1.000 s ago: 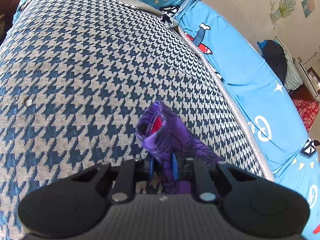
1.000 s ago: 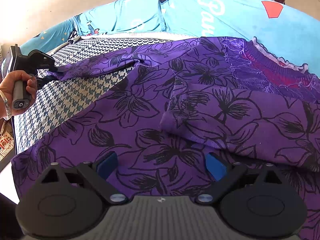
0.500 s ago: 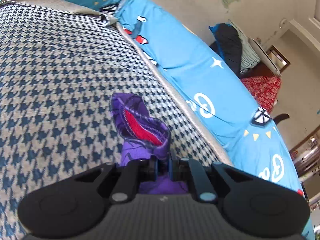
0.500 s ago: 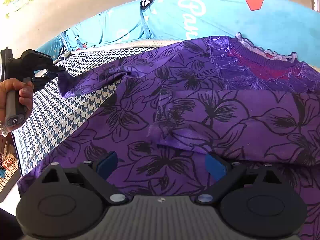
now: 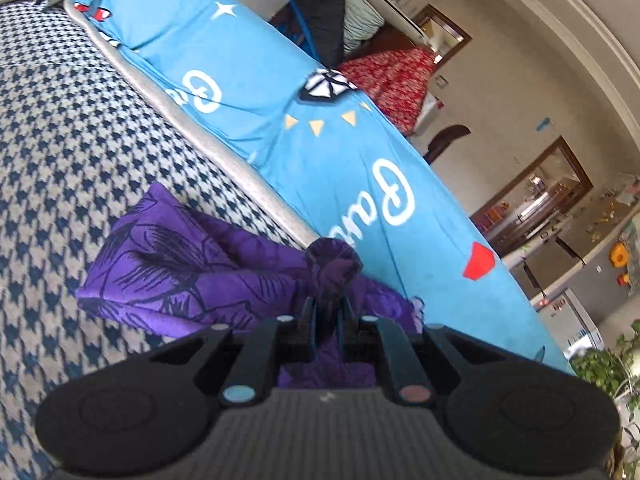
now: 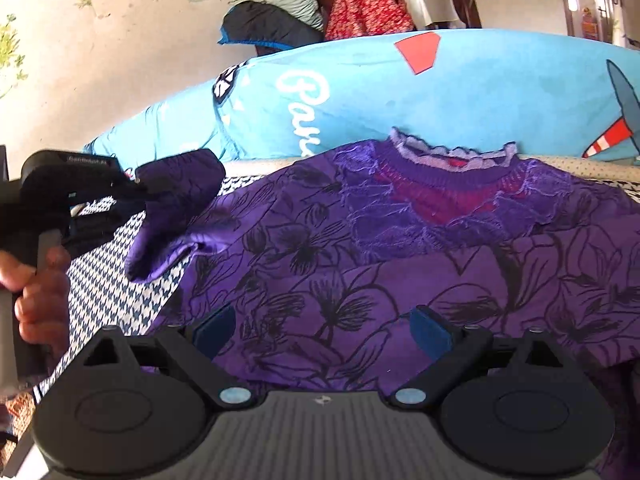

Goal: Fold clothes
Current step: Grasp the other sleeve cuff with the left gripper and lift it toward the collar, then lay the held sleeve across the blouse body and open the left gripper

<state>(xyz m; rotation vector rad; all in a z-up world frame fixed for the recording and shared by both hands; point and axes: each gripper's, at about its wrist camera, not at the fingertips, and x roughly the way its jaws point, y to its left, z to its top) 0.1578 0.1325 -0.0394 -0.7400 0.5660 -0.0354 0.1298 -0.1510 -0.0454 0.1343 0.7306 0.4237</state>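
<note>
Behind purple top (image 6: 400,264), blue cushions (image 6: 500,92), pillow pile (image 6: 268,20)

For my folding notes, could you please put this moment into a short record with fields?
garment: purple floral top, spread on the houndstooth cover
neckline: ruffled collar toward the blue cushions
left gripper: jaws shut on the sleeve, lifted off the cover
right gripper: jaws open, over the top's lower part
person's hand: holds the left gripper's handle
</note>
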